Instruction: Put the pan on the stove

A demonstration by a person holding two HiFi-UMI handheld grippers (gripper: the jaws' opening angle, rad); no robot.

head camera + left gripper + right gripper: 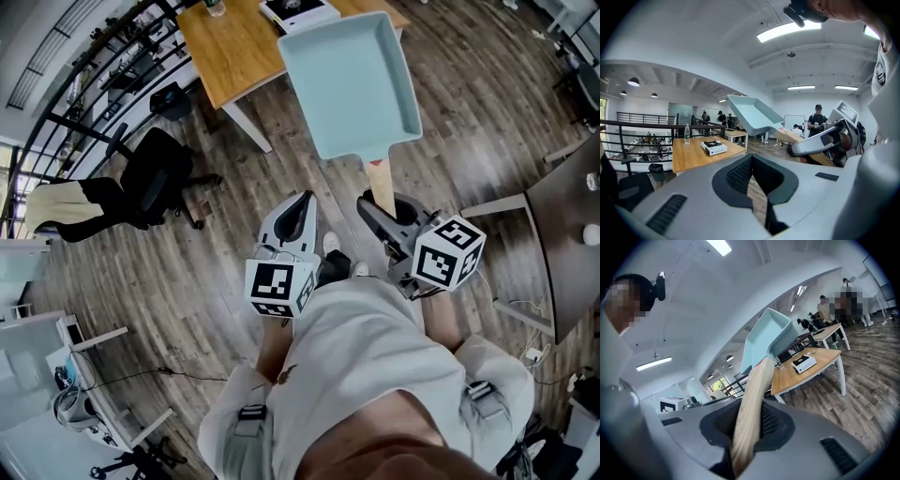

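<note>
A light-blue rectangular pan (pixel 352 80) with a pale wooden handle (pixel 381 186) hangs in the air over the wooden floor, near the corner of a wooden table (pixel 234 56). My right gripper (pixel 384 211) is shut on the handle; in the right gripper view the handle (pixel 751 404) runs up between the jaws to the tilted pan (pixel 766 341). A small white portable stove (pixel 298 11) sits on the table, also seen as the stove (pixel 714 147) and the stove (pixel 805 363). My left gripper (pixel 302 204) hangs beside the right one, shut and empty.
A black office chair (pixel 155 178) stands left of the table by a black railing (pixel 103 66). A water bottle (pixel 686 133) is on the table's far side. A dark table (pixel 572 234) is at the right. People stand in the background.
</note>
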